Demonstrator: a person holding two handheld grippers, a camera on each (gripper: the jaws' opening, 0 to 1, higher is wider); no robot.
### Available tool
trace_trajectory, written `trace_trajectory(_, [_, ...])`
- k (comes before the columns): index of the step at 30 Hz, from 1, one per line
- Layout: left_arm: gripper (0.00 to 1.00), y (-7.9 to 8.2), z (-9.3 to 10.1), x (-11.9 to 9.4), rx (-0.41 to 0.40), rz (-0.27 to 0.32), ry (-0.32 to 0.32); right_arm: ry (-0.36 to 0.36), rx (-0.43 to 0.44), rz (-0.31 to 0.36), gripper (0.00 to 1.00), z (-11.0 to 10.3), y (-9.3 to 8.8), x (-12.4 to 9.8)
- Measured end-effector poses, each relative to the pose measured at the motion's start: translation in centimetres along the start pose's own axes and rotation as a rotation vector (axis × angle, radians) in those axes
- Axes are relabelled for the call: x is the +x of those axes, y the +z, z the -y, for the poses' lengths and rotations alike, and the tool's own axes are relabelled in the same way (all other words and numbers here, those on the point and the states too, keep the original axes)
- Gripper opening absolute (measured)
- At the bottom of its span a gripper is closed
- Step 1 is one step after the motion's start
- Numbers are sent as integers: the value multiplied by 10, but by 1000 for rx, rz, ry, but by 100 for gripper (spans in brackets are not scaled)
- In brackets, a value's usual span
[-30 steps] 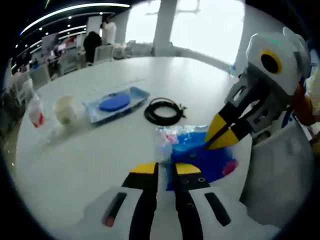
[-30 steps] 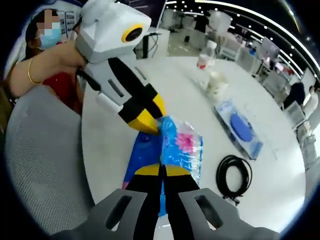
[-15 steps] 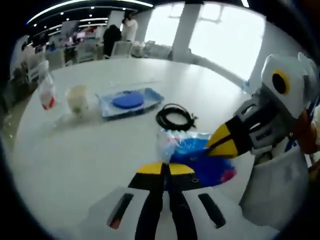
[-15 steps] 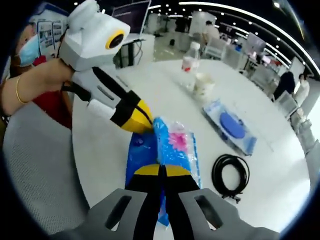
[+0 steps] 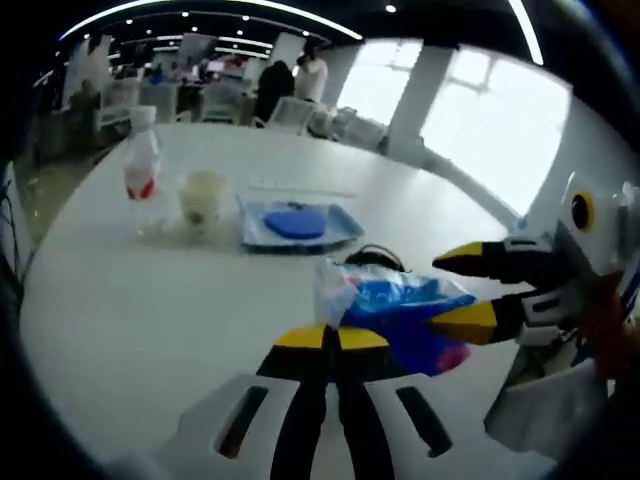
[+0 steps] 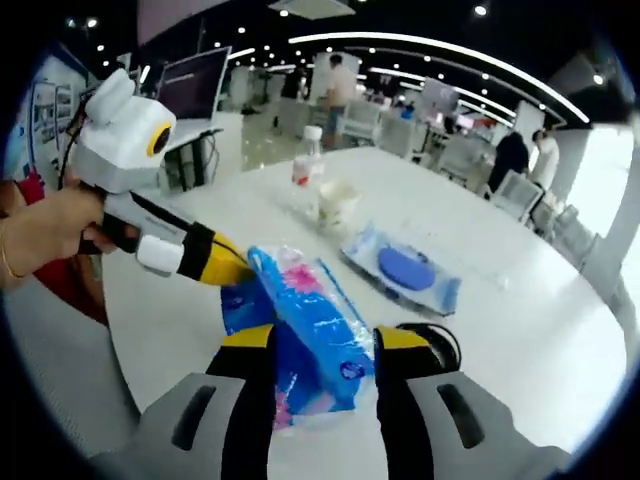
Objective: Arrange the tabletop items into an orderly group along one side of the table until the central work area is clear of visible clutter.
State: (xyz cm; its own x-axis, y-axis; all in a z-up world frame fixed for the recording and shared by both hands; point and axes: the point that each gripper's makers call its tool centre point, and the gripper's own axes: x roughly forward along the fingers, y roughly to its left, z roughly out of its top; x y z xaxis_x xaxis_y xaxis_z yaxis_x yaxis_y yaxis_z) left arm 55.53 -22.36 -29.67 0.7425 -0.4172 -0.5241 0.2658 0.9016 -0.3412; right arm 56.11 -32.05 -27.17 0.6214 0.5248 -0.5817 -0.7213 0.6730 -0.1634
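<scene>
My left gripper [image 5: 331,338] is clenched on the blue plastic bag [image 5: 400,310], held just above the table [image 5: 130,300] — near the black cable coil [image 6: 432,340]. My right gripper [image 6: 324,340] is released, jaws straddling the bag.

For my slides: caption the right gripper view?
Open right gripper straddles a blue plastic snack bag pinched by the left gripper on the white round table.
</scene>
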Motion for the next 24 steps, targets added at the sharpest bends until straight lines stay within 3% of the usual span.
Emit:
trace_trajectory(3, [0,6,-7,-3,-67,40,38,-56,95,9,46,8,-2,-3])
trace_trajectory(5, [0,3,-8,-4,-132,33,34,-79,172,34,45,11,-3,-5])
trace_trajectory(8, [0,5,-13,-6,-87,43,70,-101,272,38,46,11,-10,-6])
trace_trajectory(11, [0,9,-14,-7,-138,67,77,-108,348,17,42,11,-17,-3])
trace_trajectory(14, [0,15,-17,-10,-149,108,100,-94,374,19,36,11,-18,1])
trace_trajectory(20, [0,13,-14,-8,-178,100,80,-104,417,35,31,13,-18,2])
trace_trajectory(24, [0,13,-11,-7,-159,93,77,-111,425,39,13,14,-19,4])
